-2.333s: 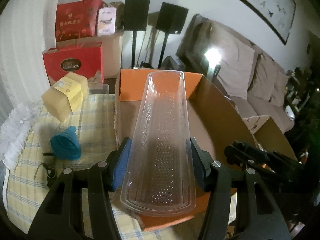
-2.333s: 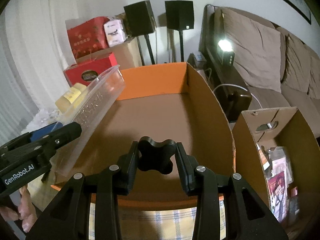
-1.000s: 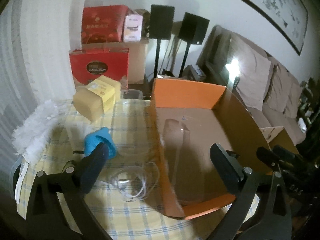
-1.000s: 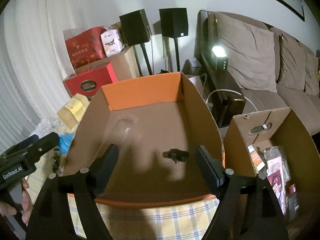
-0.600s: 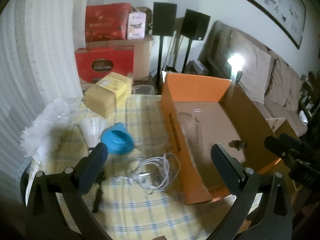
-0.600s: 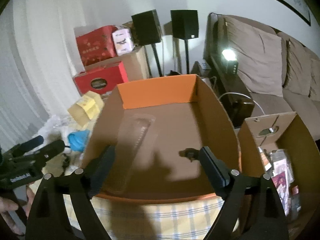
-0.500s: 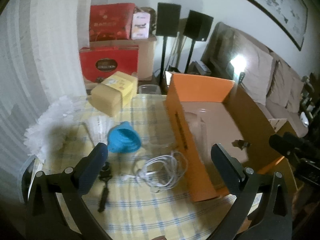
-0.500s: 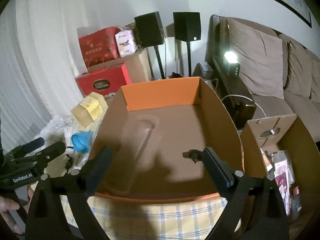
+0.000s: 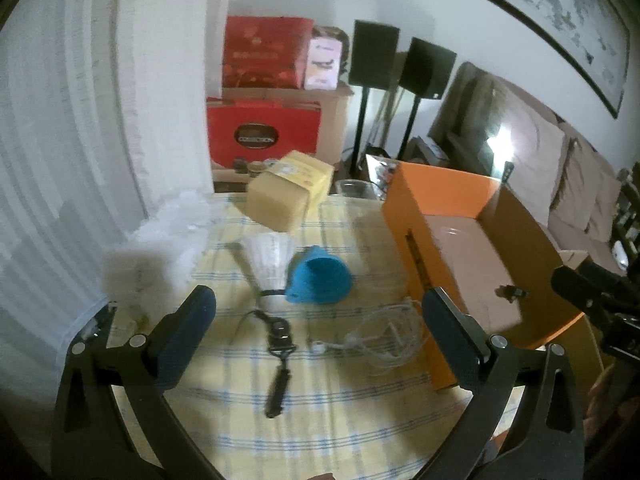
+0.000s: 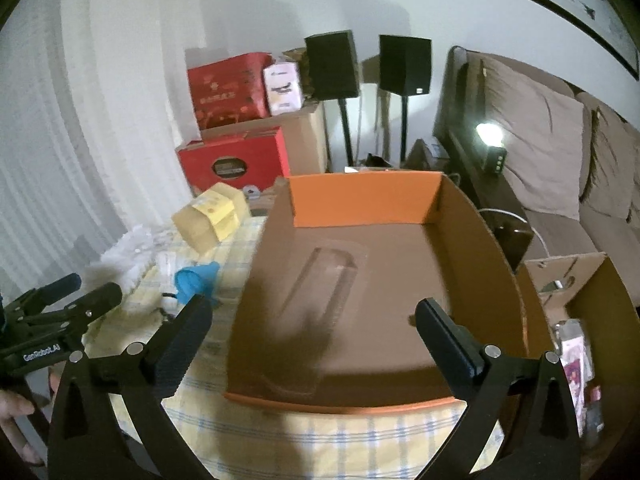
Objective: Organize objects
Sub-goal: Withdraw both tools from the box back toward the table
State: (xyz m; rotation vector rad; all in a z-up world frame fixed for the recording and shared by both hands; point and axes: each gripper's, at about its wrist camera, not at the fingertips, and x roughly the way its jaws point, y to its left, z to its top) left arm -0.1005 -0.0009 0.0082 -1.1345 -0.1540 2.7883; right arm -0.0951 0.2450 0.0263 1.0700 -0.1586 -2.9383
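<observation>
The clear plastic tray (image 10: pixel 320 312) lies flat on the floor of the orange cardboard box (image 10: pixel 360 200), toward its left side, with its long axis running from the near rim to the far wall. A small black knob (image 9: pixel 508 291) lies in the same box, well apart from the tray toward the right wall. The box stands on the right part of the bench (image 9: pixel 320 420), which is covered with a yellow checked cloth.

Left of the box, a coil of white cable (image 9: pixel 380 332) lies just beside its outer wall. Further left sits a blue funnel (image 9: pixel 320 276) on its side, touching a white shuttlecock (image 9: pixel 268 264). In front of these lies a black strap with a clip (image 9: pixel 280 356). A yellow carton (image 9: pixel 290 194) stands at the far edge of the bench, and a white fluffy duster (image 10: pixel 128 252) lies along the left edge.

The left gripper (image 9: pixel 320 340) hovers above the cloth with its jaws spread wide and nothing between them. The right gripper (image 10: pixel 312 336) hovers over the near rim of the box, its jaws likewise released and empty.

Beyond the bench stand red gift boxes (image 9: pixel 264 136), two black speakers (image 10: pixel 332 64) on stands and a brown sofa (image 10: pixel 552 148).
</observation>
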